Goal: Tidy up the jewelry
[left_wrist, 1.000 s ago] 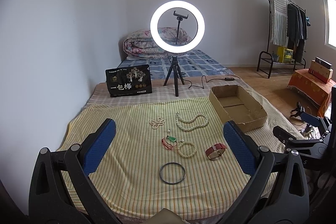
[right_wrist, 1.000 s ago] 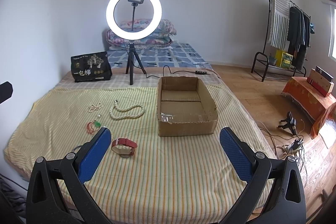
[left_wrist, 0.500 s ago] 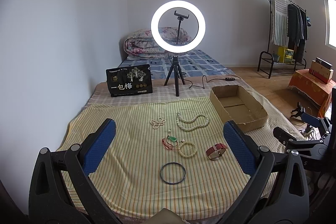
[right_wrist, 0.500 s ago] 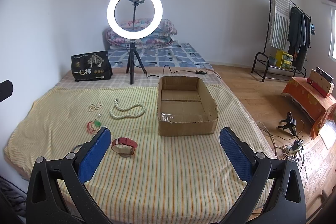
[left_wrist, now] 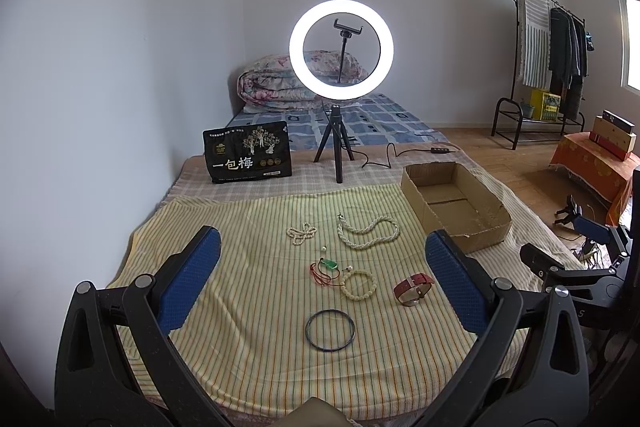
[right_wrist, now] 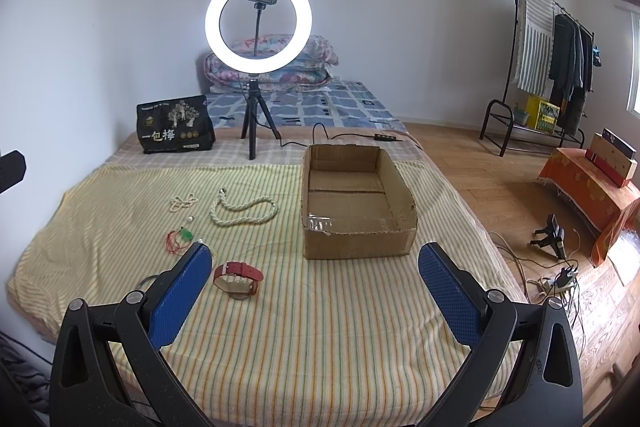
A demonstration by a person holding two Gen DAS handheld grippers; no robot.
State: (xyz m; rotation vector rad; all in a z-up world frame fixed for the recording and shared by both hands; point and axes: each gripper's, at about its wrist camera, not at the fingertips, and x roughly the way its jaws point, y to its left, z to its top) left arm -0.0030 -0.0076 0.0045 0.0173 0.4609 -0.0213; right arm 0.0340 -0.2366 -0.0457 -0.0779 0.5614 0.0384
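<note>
Yellow striped cloth [left_wrist: 248, 307], red watch [left_wrist: 412, 285] (strap), brown box [right_wrist: 356, 251]

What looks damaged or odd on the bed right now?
The box has a torn, ragged near rim with loose tape inside. The jewelry lies scattered on the cloth, none boxed yet.

Both fisheye views look forward and slightly down over the striped yellow cloth [left_wrist: 248, 315] on the bed, from above its near edge. The left wrist view sits further left, centred on the jewellery; the right wrist view faces the open brown cardboard box [right_wrist: 356, 203]. Both share the lit white ring light [left_wrist: 341, 47], the box and the red-strapped watch [right_wrist: 237, 277].
</note>
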